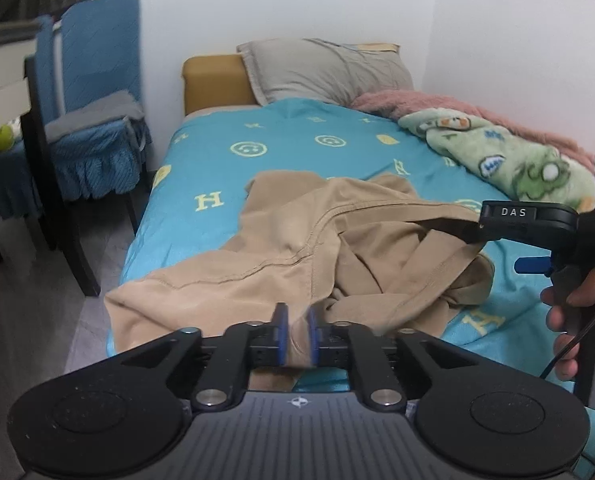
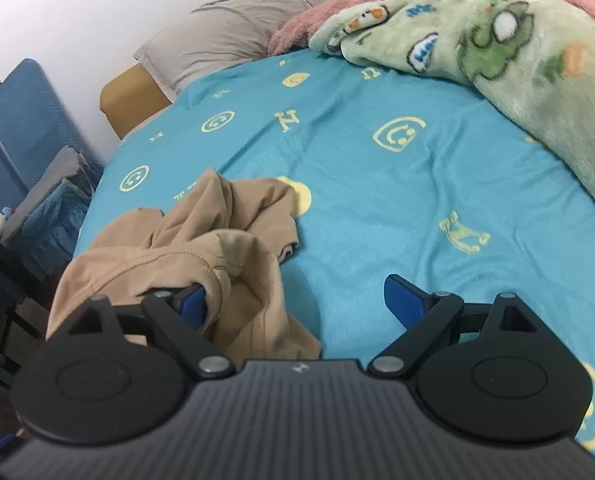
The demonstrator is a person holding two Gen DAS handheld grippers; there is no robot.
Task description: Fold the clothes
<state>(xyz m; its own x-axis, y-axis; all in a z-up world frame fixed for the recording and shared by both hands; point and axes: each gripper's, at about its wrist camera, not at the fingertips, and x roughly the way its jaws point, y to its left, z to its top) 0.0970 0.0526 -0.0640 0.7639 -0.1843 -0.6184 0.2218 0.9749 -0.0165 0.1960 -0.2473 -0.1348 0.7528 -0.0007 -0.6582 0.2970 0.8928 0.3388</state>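
A tan garment (image 1: 281, 252) lies crumpled on the turquoise bed sheet (image 1: 289, 148), near the foot of the bed. My left gripper (image 1: 296, 332) is shut on a fold of the garment's near edge. The right gripper's body (image 1: 525, 220) shows at the right of the left wrist view, with its tip at the garment's right edge. In the right wrist view my right gripper (image 2: 297, 300) is open wide. Its left finger (image 2: 191, 304) touches the garment's hem (image 2: 201, 268) and its right finger (image 2: 403, 300) is over the bare sheet (image 2: 377, 184).
A grey pillow (image 1: 325, 68) and a tan headboard (image 1: 213, 80) are at the far end. A green and pink blanket (image 1: 509, 156) is bunched along the wall side. Two blue-covered chairs (image 1: 93, 92) stand left of the bed.
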